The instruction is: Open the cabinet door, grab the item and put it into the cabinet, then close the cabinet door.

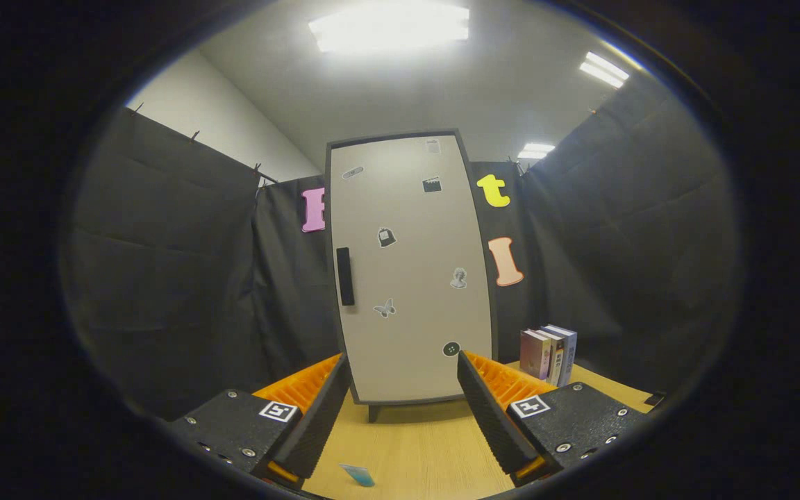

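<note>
The cabinet (pixel 410 271) stands upright on the worktop (pixel 407 444), its door (pixel 414 229) fully shut and the dark handle (pixel 345 276) on the door's left edge untouched. The gripper (pixel 403 396) hangs well short of it, jaws wide apart and empty. A small stack of books (pixel 548 354) (judged to be the item) stands just right of the cabinet. No step appears done: opening, loading and closing all remain.
</note>
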Tool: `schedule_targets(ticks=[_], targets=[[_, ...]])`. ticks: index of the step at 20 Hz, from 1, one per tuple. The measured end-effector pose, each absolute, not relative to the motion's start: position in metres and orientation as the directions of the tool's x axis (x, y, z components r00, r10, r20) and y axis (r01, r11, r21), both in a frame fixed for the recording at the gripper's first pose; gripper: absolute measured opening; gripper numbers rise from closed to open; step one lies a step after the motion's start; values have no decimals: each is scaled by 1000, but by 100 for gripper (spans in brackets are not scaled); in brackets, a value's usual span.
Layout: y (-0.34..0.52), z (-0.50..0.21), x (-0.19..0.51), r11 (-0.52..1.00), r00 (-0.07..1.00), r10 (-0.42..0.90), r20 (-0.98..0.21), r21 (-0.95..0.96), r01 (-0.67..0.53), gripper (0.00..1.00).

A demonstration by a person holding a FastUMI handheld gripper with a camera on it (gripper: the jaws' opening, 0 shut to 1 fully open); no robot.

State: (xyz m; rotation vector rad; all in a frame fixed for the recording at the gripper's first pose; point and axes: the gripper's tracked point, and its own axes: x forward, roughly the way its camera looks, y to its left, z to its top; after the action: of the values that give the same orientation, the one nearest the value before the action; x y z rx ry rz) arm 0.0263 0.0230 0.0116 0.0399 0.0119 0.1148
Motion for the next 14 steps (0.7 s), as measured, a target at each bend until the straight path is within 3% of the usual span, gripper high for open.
schedule_targets(ticks=[14], targets=[[84, 57, 154, 970, 972, 233, 15, 67, -234, 95]])
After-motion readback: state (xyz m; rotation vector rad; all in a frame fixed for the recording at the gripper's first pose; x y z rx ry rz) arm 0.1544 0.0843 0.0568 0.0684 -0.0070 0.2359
